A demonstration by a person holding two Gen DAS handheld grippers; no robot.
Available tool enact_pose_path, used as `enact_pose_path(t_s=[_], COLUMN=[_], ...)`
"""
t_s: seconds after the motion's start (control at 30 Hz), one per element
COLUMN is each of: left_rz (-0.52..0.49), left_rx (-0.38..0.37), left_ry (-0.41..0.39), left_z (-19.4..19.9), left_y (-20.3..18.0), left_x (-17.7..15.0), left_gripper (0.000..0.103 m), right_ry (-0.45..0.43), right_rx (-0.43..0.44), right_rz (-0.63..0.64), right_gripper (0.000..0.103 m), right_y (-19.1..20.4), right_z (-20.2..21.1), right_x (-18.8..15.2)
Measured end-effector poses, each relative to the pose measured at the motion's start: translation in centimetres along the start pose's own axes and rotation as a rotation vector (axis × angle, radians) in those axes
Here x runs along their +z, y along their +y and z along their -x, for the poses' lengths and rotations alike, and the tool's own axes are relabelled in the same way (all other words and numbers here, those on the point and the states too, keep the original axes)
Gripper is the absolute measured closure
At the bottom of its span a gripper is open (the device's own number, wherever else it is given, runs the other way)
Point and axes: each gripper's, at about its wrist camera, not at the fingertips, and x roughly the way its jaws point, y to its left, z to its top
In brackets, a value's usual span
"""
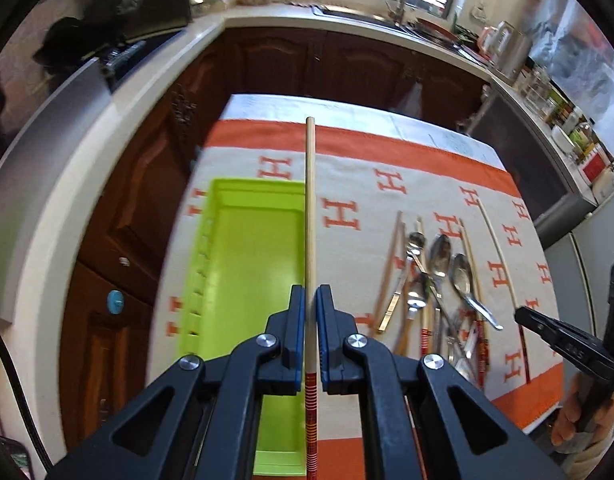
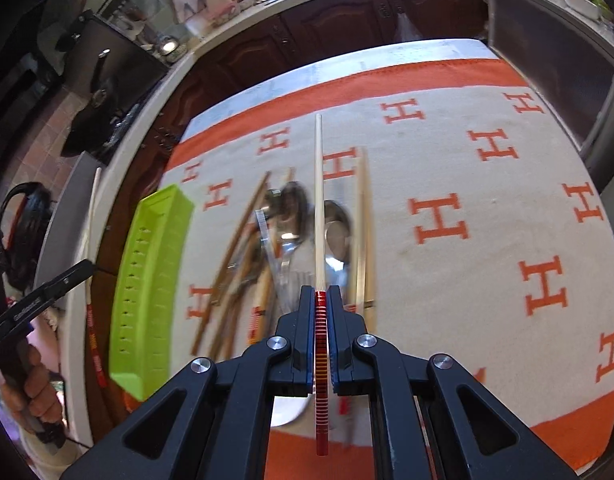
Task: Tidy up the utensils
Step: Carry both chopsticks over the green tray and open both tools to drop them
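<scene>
My left gripper (image 1: 311, 296) is shut on a wooden chopstick (image 1: 310, 208) with a red-striped end, held above the right side of the lime green tray (image 1: 247, 264). My right gripper (image 2: 321, 296) is shut on another chopstick (image 2: 319, 184) with a red-striped end, held above the pile of utensils (image 2: 283, 236). That pile of spoons, forks and chopsticks also shows in the left wrist view (image 1: 435, 280), to the right of the tray. The right gripper (image 1: 563, 340) shows at the right edge of the left wrist view, holding its chopstick (image 1: 497, 248). The tray (image 2: 151, 280) lies left of the pile in the right wrist view.
The cream and orange cloth with H letters (image 1: 347, 208) covers the table. Dark wood cabinets (image 1: 307, 64) and a countertop with a sink (image 1: 387, 16) stand behind it. A fridge or appliance (image 1: 519, 152) stands at the right. The left gripper (image 2: 39, 300) shows at the left.
</scene>
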Motion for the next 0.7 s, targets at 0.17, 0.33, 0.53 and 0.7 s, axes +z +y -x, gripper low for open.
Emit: enact_pose_path(t_s=[0.17, 0.33, 0.53, 0.7], left_rz=[-0.054, -0.099, -0.091, -0.069], left_rx=[0.139, 0.163, 0.171, 0.204], left_ry=[-0.001, 0.076, 0.069, -0.023], left_z=[-1.0, -4.4, -4.6, -1.2], left_y=[2.3, 2.7, 3.0, 4.1], left_x=[-0.7, -2.5, -3.9, -3.8], left_gripper=[0.099, 0.099, 0.038, 0.032], right_ry=[0.031, 0.061, 0.094, 0.127], right_rx=[0.083, 0.116, 0.131, 0.142], right_rz=[0.052, 0.133, 0.165, 0.129], right_gripper=[0.098, 0.098, 0.098, 0.098], right_y=[5.7, 11.7, 16.8, 18.5], right_z=[0.5, -0.1, -1.7, -3.9], right_x=[-1.0, -1.6, -1.7, -1.3])
